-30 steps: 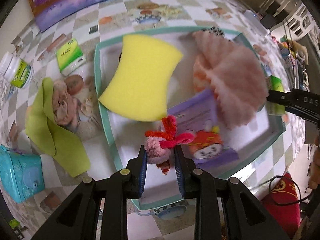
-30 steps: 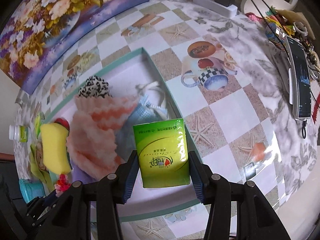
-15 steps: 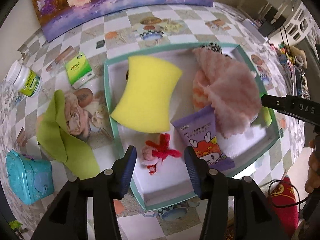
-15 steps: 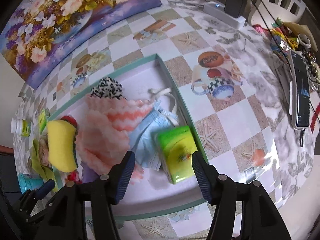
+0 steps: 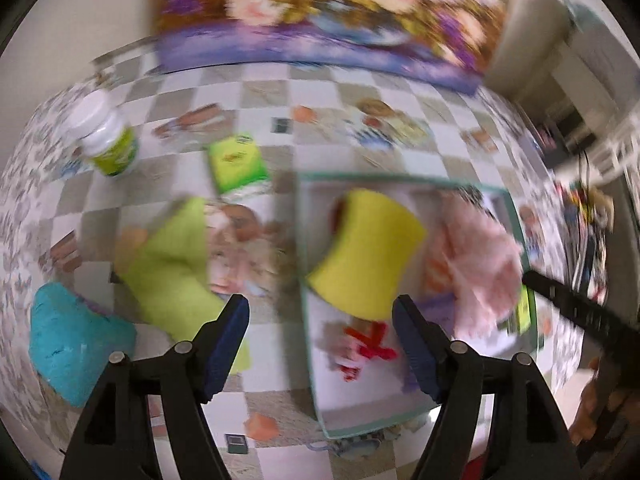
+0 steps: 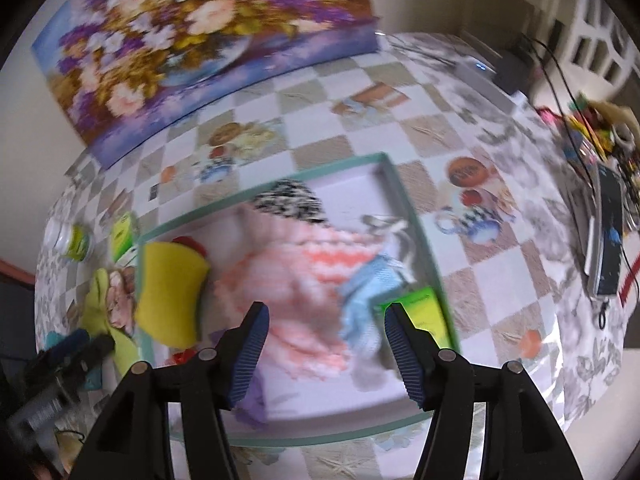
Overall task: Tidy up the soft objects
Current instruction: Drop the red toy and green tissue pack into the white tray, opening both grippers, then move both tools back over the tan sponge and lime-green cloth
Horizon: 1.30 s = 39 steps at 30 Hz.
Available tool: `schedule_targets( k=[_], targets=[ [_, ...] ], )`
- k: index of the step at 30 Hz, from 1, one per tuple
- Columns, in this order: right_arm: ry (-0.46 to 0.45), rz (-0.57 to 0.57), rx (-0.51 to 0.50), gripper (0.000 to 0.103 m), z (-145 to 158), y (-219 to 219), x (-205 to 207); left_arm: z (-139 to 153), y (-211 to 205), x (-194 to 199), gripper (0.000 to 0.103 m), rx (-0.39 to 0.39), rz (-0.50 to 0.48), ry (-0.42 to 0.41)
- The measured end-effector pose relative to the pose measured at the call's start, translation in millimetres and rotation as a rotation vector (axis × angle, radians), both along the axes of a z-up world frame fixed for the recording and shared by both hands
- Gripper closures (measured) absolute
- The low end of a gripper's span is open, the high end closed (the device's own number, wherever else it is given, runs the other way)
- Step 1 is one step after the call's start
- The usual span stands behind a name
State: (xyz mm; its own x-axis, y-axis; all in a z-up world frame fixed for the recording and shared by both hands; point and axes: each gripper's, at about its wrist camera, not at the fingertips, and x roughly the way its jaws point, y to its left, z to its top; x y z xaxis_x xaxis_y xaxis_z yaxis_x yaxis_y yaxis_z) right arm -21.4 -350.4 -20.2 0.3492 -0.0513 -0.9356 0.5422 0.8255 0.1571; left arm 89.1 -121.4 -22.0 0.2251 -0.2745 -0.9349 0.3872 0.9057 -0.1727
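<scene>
A teal-rimmed white tray holds a yellow sponge, a pink fluffy cloth, a red and pink pipe-cleaner toy, a light blue face mask, a green tissue pack and a black-and-white scrunchie. My left gripper is open and empty above the tray's left edge. My right gripper is open and empty above the tray's near side. Left of the tray lie a green cloth and a beige cloth.
Another green tissue pack, a white-capped bottle and a turquoise box sit left of the tray. A flower painting stands at the back. A phone, cables and clutter lie at the right.
Both grippers opened and pulled back upward. The left let go of the pipe-cleaner toy in the tray. The right dropped the green tissue pack in the tray's right corner.
</scene>
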Motion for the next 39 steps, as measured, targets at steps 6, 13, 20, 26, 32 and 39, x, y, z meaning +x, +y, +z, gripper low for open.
schedule_targets(
  k=[6,13,20,26,32,39],
  targets=[
    [-0.038,0.097,-0.023,0.039,11,38,18,11,44,24,0.028,-0.009,0.142,-0.039],
    [-0.056,0.18,-0.053,0.039,15,77,33,18,96,48,0.028,-0.006,0.295,-0.066],
    [-0.05,0.237,-0.075,0.039,13,104,41,18,131,60,0.028,-0.033,0.367,-0.055],
    [-0.033,0.269,-0.085,0.039,8,124,50,18,142,63,0.027,-0.035,0.377,-0.053],
    [-0.022,0.31,-0.074,0.039,-1,146,61,14,146,65,0.027,-0.04,0.378,-0.038],
    [-0.007,0.389,-0.029,0.039,-16,181,80,-2,134,68,0.027,-0.01,0.342,0.008]
  ],
)
